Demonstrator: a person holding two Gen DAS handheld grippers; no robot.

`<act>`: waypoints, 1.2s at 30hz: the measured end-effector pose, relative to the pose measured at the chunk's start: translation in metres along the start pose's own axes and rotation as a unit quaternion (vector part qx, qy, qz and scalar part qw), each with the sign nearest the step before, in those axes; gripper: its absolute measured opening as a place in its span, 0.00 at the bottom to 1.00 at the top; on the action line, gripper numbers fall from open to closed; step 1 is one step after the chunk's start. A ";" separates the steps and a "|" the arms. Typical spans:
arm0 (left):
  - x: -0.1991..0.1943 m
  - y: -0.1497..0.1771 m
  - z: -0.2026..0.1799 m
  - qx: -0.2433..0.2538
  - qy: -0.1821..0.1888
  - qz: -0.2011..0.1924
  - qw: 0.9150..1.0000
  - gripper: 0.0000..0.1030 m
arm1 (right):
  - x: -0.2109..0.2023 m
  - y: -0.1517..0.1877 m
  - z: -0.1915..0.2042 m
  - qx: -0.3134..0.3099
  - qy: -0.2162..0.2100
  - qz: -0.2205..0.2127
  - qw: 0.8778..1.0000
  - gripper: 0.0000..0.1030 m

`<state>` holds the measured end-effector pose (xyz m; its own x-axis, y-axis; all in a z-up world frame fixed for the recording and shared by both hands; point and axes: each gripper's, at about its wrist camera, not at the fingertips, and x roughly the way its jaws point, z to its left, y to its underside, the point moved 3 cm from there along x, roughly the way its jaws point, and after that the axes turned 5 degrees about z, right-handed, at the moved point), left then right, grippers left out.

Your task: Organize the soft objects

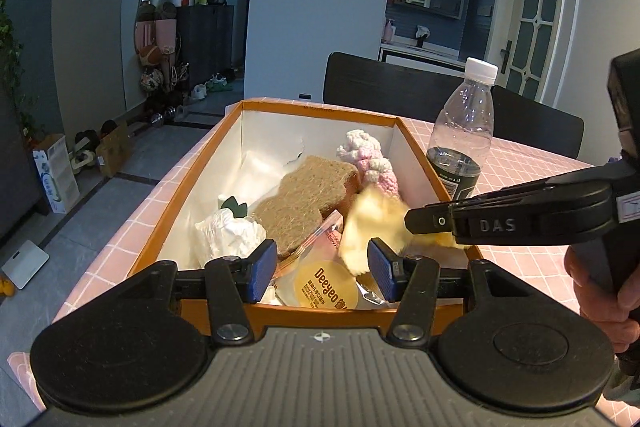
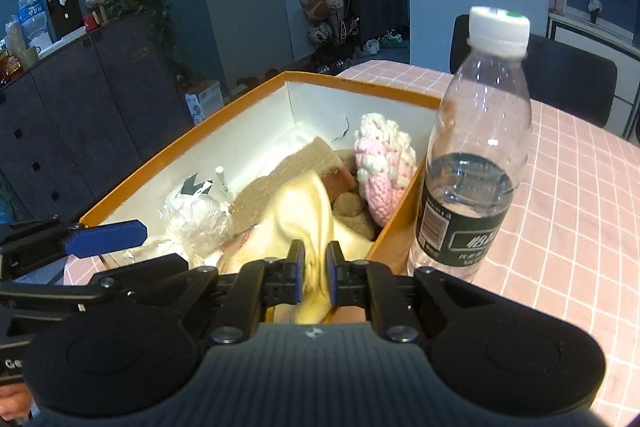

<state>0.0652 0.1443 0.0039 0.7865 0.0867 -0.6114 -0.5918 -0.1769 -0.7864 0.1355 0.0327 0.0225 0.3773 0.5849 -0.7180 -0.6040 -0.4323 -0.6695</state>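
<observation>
Right tongs (image 2: pixel 316 269): narrowly parted, yellow cloth (image 2: pixel 308 211) bunched between the pads; whether they still pinch it cannot be told.
Left tongs (image 1: pixel 322 267): spread wide, nothing between them, over the box's near end.
Orange box (image 1: pixel 160 223): on the pink checked bench (image 1: pixel 532 183), holding cloth, brown sponge (image 1: pixel 304 203), pink-white knit (image 1: pixel 372 163).
Bottle (image 2: pixel 472 163): upright, just beside the box.

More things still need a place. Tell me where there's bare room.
Free: the white floor at the box's far-left corner, and the pink tablecloth right of the bottle. Crowded: the box's near and right side, with sponge, knitted piece and yellow cloth.
</observation>
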 end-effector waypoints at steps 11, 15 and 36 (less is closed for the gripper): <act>-0.024 -0.007 -0.009 0.011 0.011 -0.067 0.998 0.61 | -0.067 0.015 0.000 0.011 0.020 -0.103 0.994 0.51; -0.049 -0.014 -0.027 0.040 0.010 -0.134 0.990 0.66 | -0.114 0.027 -0.002 0.020 0.069 -0.175 0.982 0.73; -0.055 0.035 -0.071 0.043 -0.006 -0.124 0.991 0.99 | -0.154 0.146 0.011 0.078 0.249 -0.186 0.947 0.97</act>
<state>0.0138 0.0636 0.0166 0.9077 0.1297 -0.3990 -0.3938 -0.0645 -0.9169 -0.0186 -0.1125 0.0376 0.8455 0.2645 -0.4639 -0.4455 -0.1298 -0.8858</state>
